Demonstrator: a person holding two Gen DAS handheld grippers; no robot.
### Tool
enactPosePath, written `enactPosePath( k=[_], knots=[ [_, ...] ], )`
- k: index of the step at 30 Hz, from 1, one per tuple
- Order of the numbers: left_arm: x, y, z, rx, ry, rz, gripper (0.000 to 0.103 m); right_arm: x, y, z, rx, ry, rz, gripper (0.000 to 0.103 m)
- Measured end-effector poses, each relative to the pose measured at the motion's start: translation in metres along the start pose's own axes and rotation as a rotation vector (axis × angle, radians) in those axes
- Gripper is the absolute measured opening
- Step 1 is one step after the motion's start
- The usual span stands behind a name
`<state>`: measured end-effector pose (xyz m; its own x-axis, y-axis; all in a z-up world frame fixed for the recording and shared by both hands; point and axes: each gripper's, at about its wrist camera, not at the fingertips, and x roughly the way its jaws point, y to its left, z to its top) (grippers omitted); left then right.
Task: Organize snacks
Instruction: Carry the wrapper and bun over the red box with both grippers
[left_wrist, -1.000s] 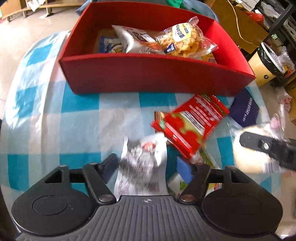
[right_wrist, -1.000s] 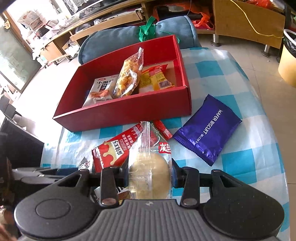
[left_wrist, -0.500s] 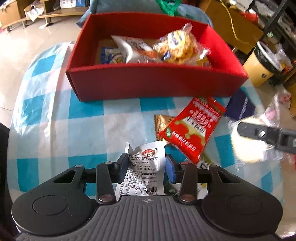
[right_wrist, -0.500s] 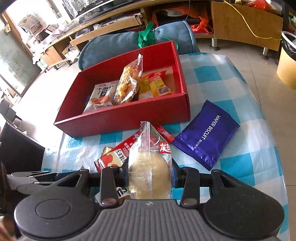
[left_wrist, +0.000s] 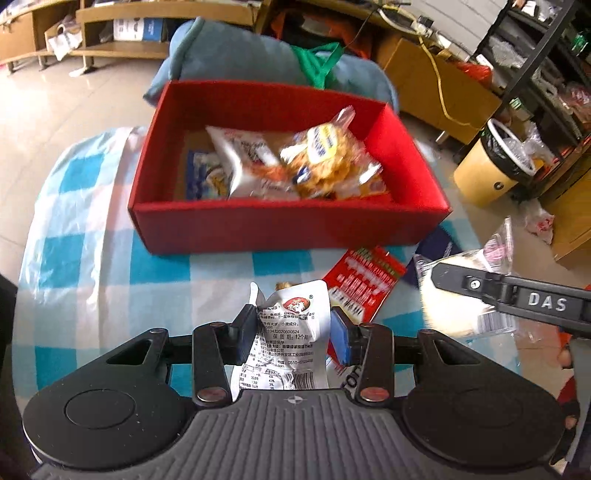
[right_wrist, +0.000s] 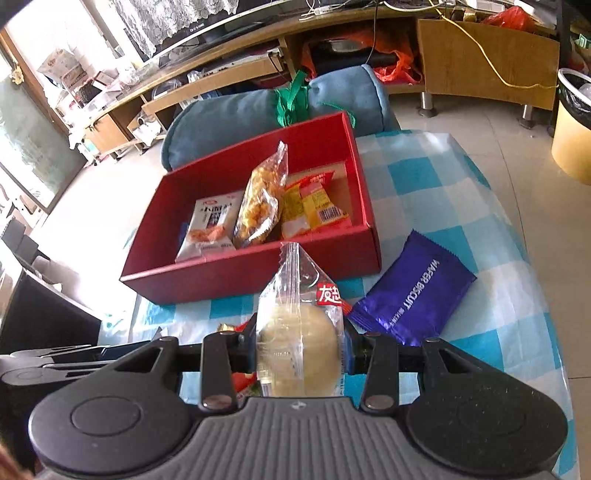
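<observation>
The left gripper (left_wrist: 293, 332) is pinching a white foil snack packet (left_wrist: 291, 332) between its pads, the packet standing upright with its printed back facing the camera; a second ago those jaws stood spread around the same packet as it lay on the cloth, so the closure and lift are both recent. The right gripper (right_wrist: 301, 347) is clamped on a clear-wrapped round bun (right_wrist: 299, 354), as it was a second ago, but it now sits higher and nearer the box. Just ahead of and below the left gripper, the red snack packet (left_wrist: 364, 286) lies on the checked tablecloth (left_wrist: 92, 266), with a small gold-wrapped item partly hidden behind the held packet. Ahead of both grippers stands the red box (left_wrist: 288, 229), now viewed from a steeper angle, which indicates both tools have risen above its near wall. Inside it are a white packet (right_wrist: 210, 225), a bag of fried snacks (right_wrist: 262, 199) and yellow-orange packets (right_wrist: 314, 206). To the right of the right gripper, the purple wafer biscuit packet (right_wrist: 413, 291) rests on the cloth, just beside the box. In my judgement both grasps are secure and the carry to the box is under way; release over the open floor at the box's near side appears the next requirement, with the red and purple packets still outstanding.
</observation>
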<state>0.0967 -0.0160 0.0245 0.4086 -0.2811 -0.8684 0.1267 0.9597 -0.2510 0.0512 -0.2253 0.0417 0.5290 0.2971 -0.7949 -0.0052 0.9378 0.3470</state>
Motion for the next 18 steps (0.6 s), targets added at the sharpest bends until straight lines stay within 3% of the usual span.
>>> enactPosePath(
  k=[18],
  knots=[
    [-0.012,-0.002,0.05,-0.002,-0.107,0.02,0.05,0.0,0.012,0.034,-0.005,-0.054,0.018,0.038]
  ],
)
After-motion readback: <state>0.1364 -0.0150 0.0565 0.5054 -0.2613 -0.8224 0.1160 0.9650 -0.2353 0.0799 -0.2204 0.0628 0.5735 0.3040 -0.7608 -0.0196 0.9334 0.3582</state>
